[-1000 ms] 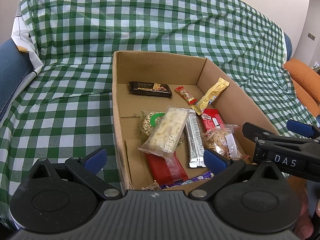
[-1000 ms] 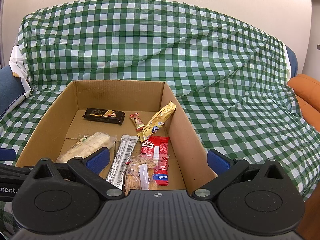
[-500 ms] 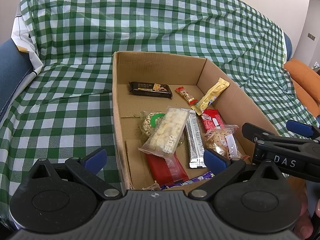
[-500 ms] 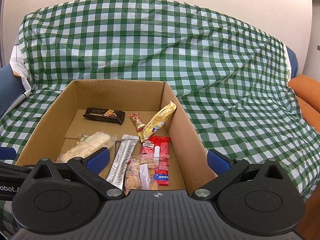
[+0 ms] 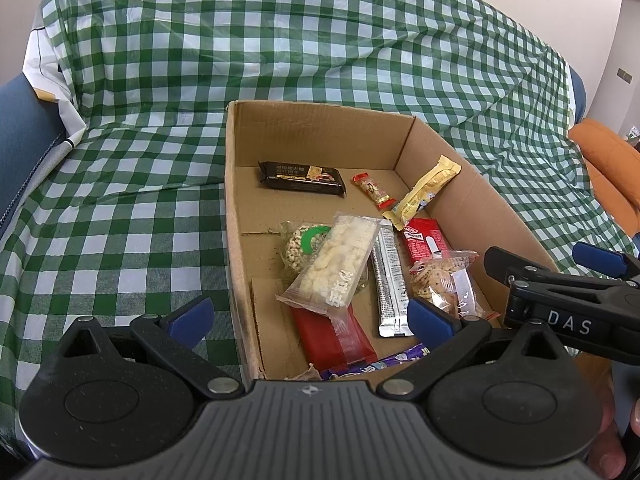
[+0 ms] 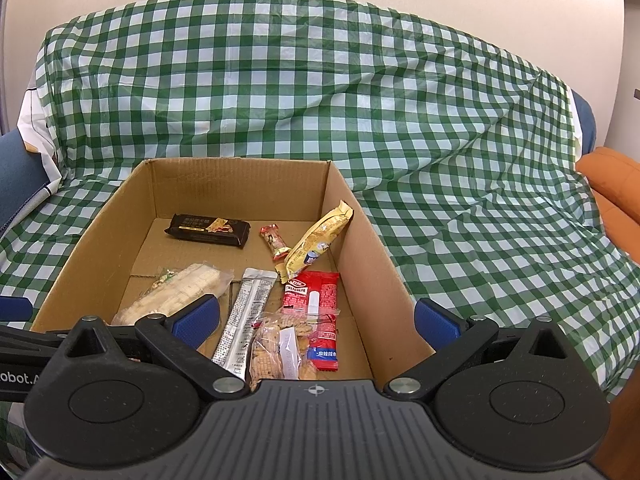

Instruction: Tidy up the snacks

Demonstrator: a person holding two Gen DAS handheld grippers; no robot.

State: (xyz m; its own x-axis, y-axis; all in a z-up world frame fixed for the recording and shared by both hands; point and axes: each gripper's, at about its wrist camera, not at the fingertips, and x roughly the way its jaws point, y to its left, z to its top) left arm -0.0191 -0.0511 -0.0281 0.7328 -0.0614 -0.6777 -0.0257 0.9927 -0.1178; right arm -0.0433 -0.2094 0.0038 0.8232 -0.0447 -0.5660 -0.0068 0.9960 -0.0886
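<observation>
An open cardboard box sits on the checked cloth and holds several snack packs: a black bar, a small red candy, a yellow pack leaning on the right wall, a silver stick, a red pack, a clear cookie bag and a clear rice-cracker pack. My left gripper is open and empty over the box's near-left edge. My right gripper is open and empty over the near-right edge.
A green-and-white checked cloth covers the sofa. An orange cushion lies at the right. Blue upholstery shows at the left. The right gripper's black body reaches in beside the box.
</observation>
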